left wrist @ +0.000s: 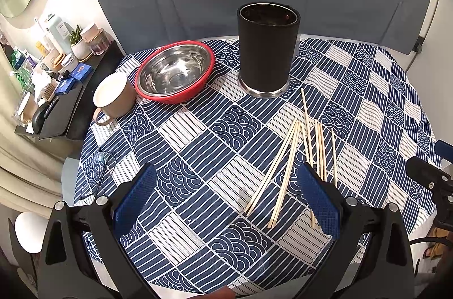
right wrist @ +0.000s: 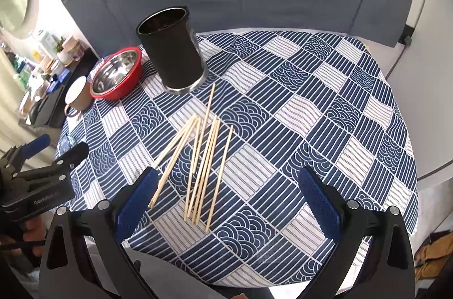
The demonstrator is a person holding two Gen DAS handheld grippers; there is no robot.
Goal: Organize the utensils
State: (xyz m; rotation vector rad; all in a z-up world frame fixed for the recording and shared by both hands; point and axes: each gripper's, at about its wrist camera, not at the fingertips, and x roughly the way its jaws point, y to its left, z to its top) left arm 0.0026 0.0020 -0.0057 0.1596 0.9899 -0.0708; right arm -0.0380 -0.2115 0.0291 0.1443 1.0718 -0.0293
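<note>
So both tongs, left tongs [left wrist: 226, 202] and right tongs [right wrist: 229, 202], hung spread wide, gripping nothing; chopsticks [right wrist: 198, 160] lay scattered on worktop [right wrist: 325, 106] just before upright black holder [right wrist: 172, 55], probably their destination

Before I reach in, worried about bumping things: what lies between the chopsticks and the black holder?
Only bare patterned tablecloth, in both views; chopsticks, holder.
</note>
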